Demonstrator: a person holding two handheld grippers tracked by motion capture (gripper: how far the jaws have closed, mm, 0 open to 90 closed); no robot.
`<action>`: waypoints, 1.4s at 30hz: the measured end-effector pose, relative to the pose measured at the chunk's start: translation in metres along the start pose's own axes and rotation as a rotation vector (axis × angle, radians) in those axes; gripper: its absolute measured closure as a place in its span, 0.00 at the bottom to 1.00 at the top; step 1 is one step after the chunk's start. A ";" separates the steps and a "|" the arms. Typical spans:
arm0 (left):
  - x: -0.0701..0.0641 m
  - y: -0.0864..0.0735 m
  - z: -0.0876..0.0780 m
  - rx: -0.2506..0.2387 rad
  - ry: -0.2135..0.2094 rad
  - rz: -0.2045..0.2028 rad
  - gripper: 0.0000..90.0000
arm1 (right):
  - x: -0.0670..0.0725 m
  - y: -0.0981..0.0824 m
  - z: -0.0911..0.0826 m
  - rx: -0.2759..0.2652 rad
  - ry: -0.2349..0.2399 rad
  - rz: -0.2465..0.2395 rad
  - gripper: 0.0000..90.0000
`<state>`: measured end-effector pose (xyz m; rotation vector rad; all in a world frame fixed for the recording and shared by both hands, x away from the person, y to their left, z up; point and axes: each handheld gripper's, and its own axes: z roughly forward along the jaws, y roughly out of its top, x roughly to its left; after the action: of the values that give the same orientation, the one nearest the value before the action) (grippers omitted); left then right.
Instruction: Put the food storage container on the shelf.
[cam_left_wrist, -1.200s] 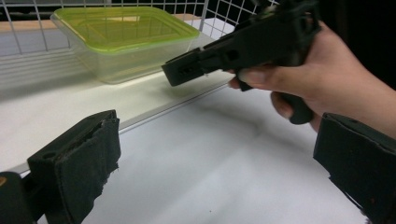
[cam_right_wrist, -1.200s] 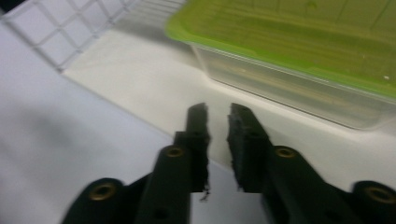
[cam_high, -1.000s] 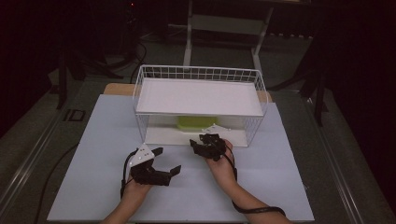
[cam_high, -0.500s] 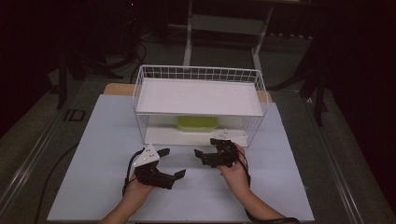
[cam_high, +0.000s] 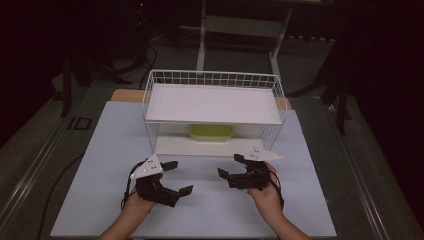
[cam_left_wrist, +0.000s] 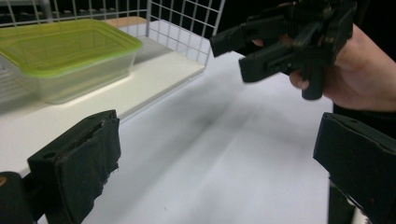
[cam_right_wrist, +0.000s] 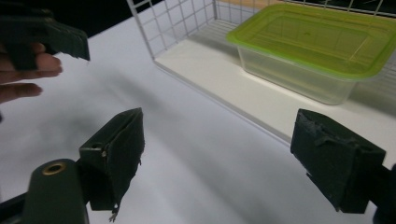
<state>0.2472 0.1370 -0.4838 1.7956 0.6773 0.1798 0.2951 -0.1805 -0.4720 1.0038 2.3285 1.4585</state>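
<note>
Nowhere is readable writing visible. Both the left gripper (cam_high: 175, 177) and right gripper (cam_high: 231, 166) are spread wide, empty, before a wire rack (cam_high: 215, 78) sheltering a green-lidded container (cam_high: 211, 132).

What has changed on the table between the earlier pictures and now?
The right gripper drew back from the wire shelf toward the person and to the right; its jaws have just been opening, with nothing between them. The left gripper, open and empty, and the green-lidded container on the lower shelf stayed as they were.
</note>
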 end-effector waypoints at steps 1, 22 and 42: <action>-0.001 -0.001 -0.002 0.004 -0.009 0.004 0.02 | 0.001 0.000 -0.003 -0.007 0.001 0.000 0.19; -0.012 -0.031 -0.035 0.015 -0.026 0.003 0.02 | -0.004 -0.032 -0.049 0.027 0.009 -0.037 0.20; -0.011 -0.045 -0.035 0.037 -0.034 0.015 0.02 | -0.041 -0.062 -0.090 0.042 0.028 -0.064 0.17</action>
<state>0.2069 0.1683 -0.5105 1.8357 0.6468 0.1474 0.2525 -0.2880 -0.4885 0.9164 2.3965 1.4146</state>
